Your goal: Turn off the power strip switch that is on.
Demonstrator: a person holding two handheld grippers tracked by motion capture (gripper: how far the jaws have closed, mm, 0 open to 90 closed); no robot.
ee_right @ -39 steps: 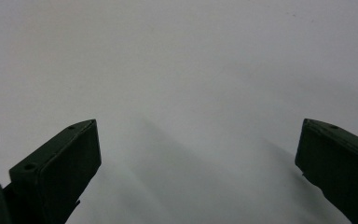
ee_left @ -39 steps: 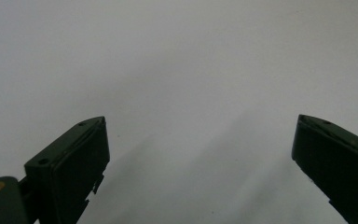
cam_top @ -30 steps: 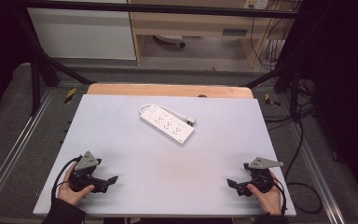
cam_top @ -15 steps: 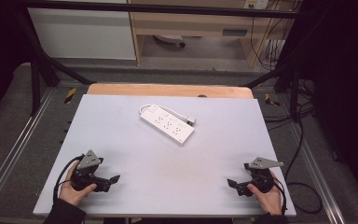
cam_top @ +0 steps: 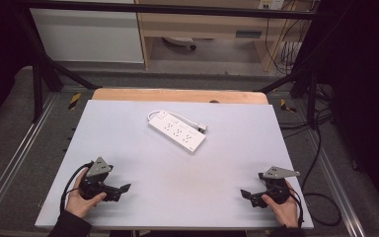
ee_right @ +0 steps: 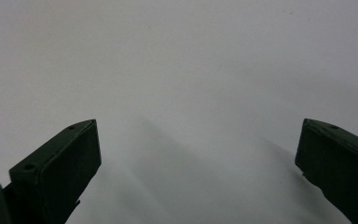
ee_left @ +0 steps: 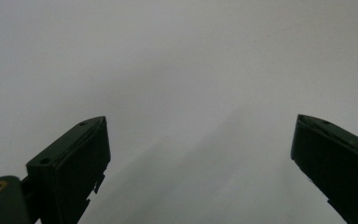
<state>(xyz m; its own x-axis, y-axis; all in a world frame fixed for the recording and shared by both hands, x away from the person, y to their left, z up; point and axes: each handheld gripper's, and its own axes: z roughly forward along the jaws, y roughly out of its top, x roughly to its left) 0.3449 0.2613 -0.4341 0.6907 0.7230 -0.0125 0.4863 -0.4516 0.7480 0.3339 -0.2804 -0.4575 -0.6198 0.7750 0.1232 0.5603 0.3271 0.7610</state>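
Nothing looks begun: the power strip (cam_top: 176, 130) lies untouched at the table's (cam_top: 227, 163) far middle, while the left gripper (cam_top: 123, 188) and right gripper (cam_top: 244, 193) rest near, jaws apart, empty.

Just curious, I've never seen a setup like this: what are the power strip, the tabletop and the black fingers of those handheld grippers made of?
Power strip: probably moulded white plastic, smooth with a slight sheen. Tabletop: a matte pale grey sheet, maybe laminate; a wood-coloured strip shows along its far edge. Fingers: seemingly hard black plastic, matte, flat-faced with sharp edges and small holes.
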